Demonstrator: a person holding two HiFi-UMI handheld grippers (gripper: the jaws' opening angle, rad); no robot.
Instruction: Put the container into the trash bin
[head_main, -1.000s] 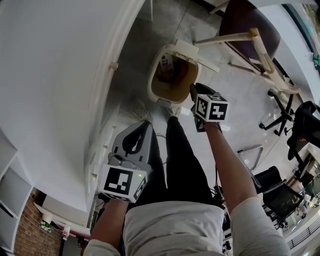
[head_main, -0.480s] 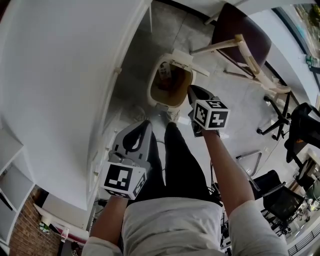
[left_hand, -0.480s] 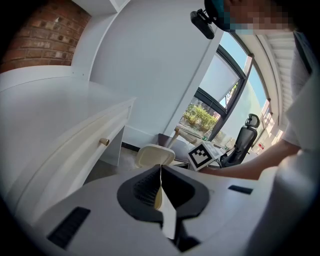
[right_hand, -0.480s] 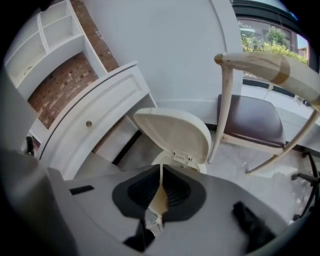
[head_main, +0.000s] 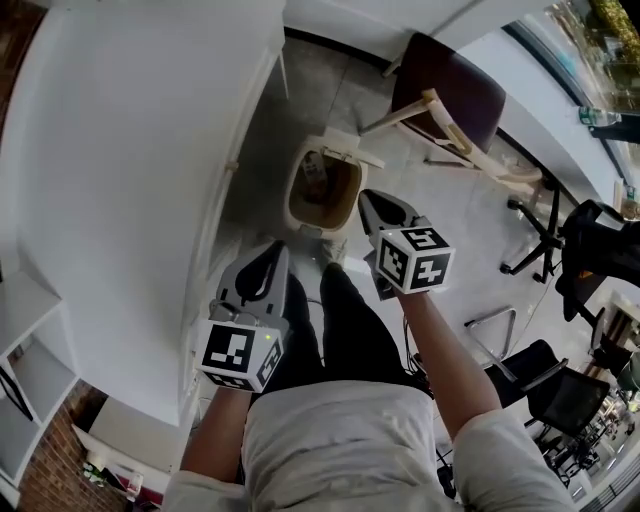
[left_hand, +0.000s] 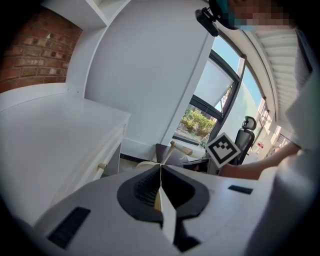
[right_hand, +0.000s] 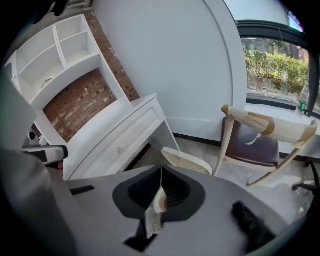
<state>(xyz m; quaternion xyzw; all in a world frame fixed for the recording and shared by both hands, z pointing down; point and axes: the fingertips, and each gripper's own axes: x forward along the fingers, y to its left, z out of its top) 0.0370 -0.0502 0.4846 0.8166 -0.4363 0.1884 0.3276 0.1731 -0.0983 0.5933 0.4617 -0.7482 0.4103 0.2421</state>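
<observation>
the right gripper (head_main: 368, 198) is just beside the trash bin (head_main: 296, 205), the left gripper (head_main: 276, 248) farther back from it; both jaws closed, holding nothing.

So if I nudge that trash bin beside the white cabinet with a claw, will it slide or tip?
The trash bin looks like thin pale plastic, so probably light; it would likely slide on the smooth floor. Only a few items show inside, so a high push might tip it. Its raised lid may flap.
</observation>
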